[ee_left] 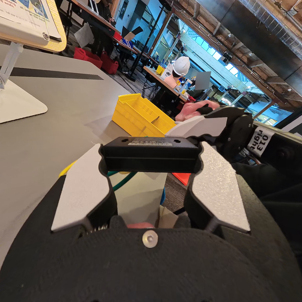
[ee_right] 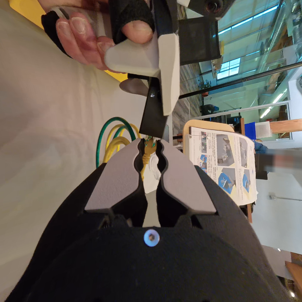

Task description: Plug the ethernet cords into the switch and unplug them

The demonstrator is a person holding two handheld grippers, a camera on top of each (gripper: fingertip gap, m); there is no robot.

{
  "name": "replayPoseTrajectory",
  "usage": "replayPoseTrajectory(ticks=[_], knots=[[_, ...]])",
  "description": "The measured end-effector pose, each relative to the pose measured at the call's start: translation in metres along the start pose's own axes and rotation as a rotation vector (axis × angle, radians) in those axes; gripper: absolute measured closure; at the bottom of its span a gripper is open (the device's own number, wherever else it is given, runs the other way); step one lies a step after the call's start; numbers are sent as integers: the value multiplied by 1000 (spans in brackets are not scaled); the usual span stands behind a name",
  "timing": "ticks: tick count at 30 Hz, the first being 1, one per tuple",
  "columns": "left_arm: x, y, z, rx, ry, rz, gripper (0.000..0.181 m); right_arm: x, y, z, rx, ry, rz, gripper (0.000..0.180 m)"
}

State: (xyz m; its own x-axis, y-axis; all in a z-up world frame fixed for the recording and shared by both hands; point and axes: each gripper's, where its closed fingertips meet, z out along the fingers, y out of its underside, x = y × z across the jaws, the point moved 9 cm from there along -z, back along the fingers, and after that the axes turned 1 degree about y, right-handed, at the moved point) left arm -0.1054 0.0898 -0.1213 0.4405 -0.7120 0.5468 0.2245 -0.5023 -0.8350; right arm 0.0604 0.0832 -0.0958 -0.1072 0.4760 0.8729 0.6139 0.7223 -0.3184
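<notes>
Workshop benches and windows lie behind our grey table [ee_left: 49, 101]. We hold the switch [ee_left: 150, 155], a hard black ribbed box, above it, clenched end to end in our left gripper [ee_left: 149, 156]. Our right gripper [ee_right: 149, 147] pinches a yellow cord [ee_right: 146, 156] by its ridged rubbery boot at the port face. Pulling askew could, we judge, jam the plug's latch or twist the smooth switch loose. Glossy green cords [ee_right: 99, 143] loop beside; a yellow plastic bin [ee_left: 138, 114] sits beyond.
</notes>
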Motion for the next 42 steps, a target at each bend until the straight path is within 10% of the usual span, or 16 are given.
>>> replayPoseTrajectory(ticks=[42], knots=[[10,-3,5,30,53,-71,78,-1,-2,-18,59,53,-47,167]])
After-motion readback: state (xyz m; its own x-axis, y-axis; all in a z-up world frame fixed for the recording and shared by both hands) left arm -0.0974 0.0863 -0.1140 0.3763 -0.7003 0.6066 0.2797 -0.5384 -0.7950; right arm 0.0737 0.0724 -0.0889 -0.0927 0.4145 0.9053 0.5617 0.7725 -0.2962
